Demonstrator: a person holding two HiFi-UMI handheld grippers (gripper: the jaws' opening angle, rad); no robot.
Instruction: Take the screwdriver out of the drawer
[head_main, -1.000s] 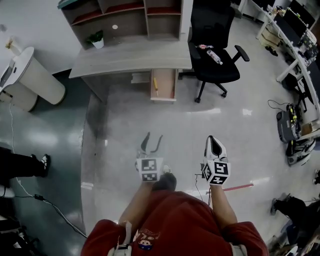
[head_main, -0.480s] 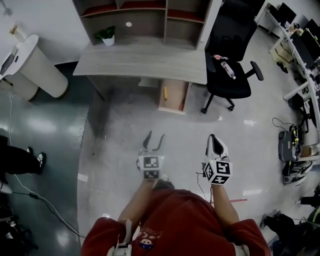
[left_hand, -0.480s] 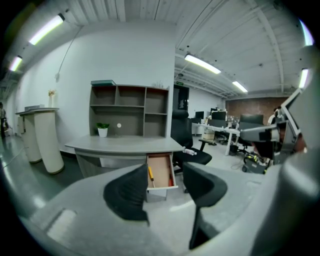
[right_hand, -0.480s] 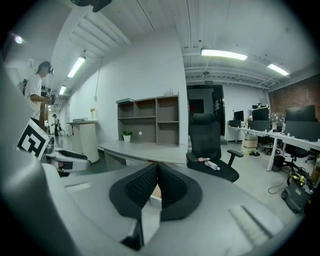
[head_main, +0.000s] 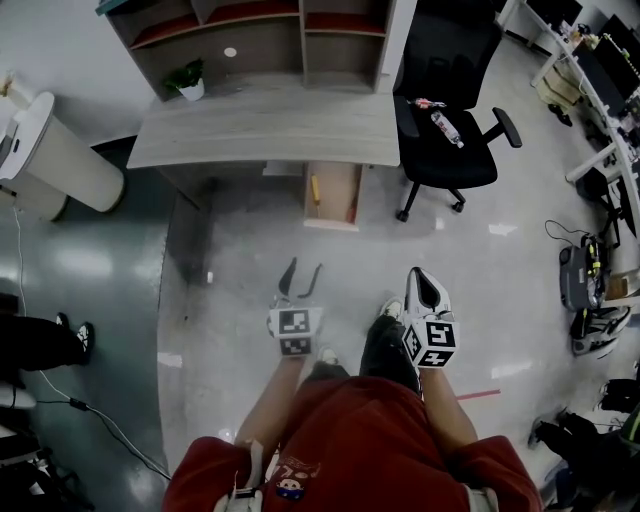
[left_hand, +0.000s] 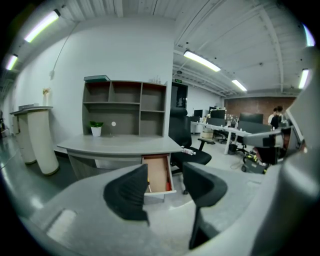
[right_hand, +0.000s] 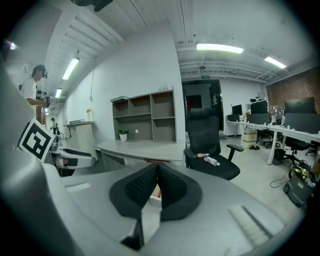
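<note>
1. Surface (head_main: 260, 125): a grey desk standing against the wall. The drawer (head_main: 330, 224) hangs open below its front edge, near the right-hand corner, beside the black chair (head_main: 445, 120).

2. Drawer: pulled out towards the person, interior exposed. The screwdriver (head_main: 314, 188) lies inside, close to the left wall and about midway between the drawer front and the desk edge. A small red item (head_main: 352, 212) lies against the right wall.

3. Left tongs (head_main: 302, 270): spread, nothing between them, well apart from the drawer and aimed towards it.

4. Right tongs (head_main: 426, 280): pressed together, pinching nothing, also well apart from the drawer.

5. Screwdriver, handling: expect a light, rigid tool. The yellow handle is the thickest part and likely the least slippery, so take hold there, with the tongs closing across it. A bare shaft is thin and smooth and may roll or slide out. The nearby left wall leaves little room for one jaw on that side.

6. Screwdriver, orientation: it lies flat, with its long axis running front to back, parallel to the drawer's side walls. Which end carries the tip cannot be told.
</note>
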